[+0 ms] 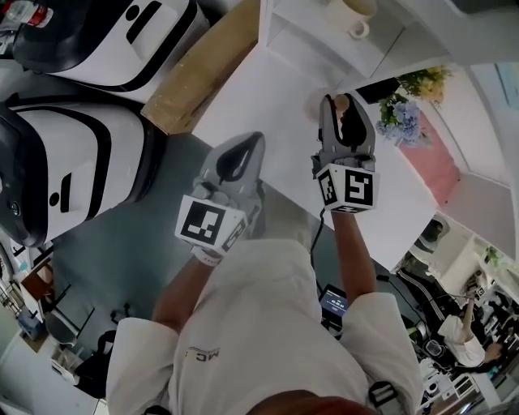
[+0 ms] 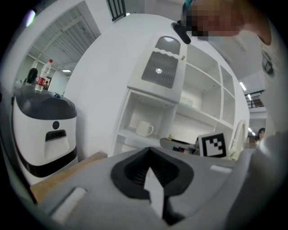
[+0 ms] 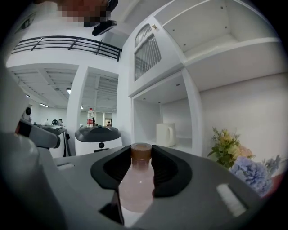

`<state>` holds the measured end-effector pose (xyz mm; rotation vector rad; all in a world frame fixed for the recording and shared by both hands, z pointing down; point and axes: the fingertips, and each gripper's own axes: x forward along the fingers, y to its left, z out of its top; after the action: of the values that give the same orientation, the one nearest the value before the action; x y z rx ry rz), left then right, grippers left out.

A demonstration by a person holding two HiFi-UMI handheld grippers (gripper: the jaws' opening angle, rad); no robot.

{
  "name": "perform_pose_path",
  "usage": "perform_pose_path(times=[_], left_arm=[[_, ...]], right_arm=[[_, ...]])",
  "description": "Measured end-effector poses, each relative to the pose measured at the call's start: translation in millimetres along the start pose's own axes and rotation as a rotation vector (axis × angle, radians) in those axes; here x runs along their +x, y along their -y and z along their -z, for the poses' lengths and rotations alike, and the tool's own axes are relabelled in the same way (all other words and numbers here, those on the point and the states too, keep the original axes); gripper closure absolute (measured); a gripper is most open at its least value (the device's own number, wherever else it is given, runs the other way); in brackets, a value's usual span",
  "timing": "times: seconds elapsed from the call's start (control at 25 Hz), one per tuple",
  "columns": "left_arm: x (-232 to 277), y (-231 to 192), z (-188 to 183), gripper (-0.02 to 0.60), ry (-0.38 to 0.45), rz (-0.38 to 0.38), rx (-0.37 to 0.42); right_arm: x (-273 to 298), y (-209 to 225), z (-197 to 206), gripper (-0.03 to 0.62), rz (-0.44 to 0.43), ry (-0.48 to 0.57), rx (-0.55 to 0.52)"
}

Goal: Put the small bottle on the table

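Observation:
The small bottle (image 3: 137, 184) holds pale pink liquid and has a brown cap. It stands upright between the black pads of my right gripper (image 3: 140, 157), which is shut on it. In the head view the right gripper (image 1: 345, 109) holds the bottle (image 1: 341, 104) above the white table (image 1: 268, 97), near the shelf unit. My left gripper (image 1: 238, 158) hovers over the table's near edge, to the left of the right one. In its own view the left gripper (image 2: 150, 155) has its jaws together at the tips, with nothing between them.
A white shelf unit (image 1: 324, 40) with a mug (image 1: 357, 12) stands at the table's far side. Flowers (image 1: 409, 109) sit to the right. Two white and black machines (image 1: 73, 154) stand on the floor at left, beside a brown board (image 1: 203, 73).

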<state>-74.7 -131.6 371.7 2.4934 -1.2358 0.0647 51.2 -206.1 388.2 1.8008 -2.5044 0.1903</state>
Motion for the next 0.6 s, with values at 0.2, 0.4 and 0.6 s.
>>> perform_pose_path(times=[0.2,0.4,0.6], left_arm=[[6.4,-10.8,4.7,0.581,-0.003,-0.022,-0.007],[17.0,-19.0,12.8,0.581,-0.01,-0.046,0.001],[28.7,-32.3,21.0,0.581,-0.012,-0.075,-0.003]], right_arm=[[28.9,8.2,28.0,0.453,0.015,-0.003,0.012],[53.4,21.8,51.6,0.453,0.036,-0.016,0.023],[77.4,27.4,68.2,0.453,0.046,-0.018,0.023]])
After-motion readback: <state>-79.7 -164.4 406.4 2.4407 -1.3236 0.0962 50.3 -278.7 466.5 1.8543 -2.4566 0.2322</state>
